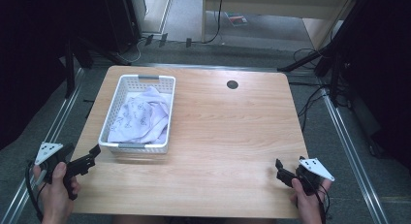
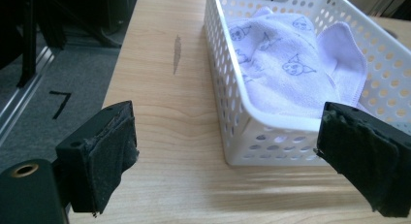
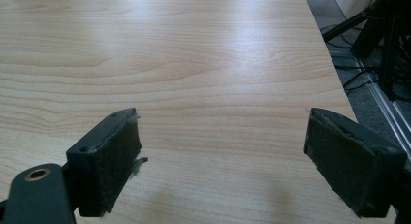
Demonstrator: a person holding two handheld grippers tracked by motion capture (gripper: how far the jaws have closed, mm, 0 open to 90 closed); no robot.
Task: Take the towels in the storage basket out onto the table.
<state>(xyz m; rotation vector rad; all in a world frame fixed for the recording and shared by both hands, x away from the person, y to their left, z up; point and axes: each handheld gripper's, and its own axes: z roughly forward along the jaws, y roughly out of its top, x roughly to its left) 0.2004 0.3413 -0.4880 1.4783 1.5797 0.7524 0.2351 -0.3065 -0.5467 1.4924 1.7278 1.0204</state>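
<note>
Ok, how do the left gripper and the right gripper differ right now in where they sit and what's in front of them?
The left gripper sits at the table's near left corner, close to the white perforated plastic basket holding a pale printed cloth; the right gripper sits near the right corner, far from it. The left gripper faces the basket's near end; the right gripper faces bare light wooden table. Both are open and hold nothing.

White perforated basket (image 1: 112, 118) on table's left, crumpled printed white cloth (image 1: 141, 115) inside
</note>
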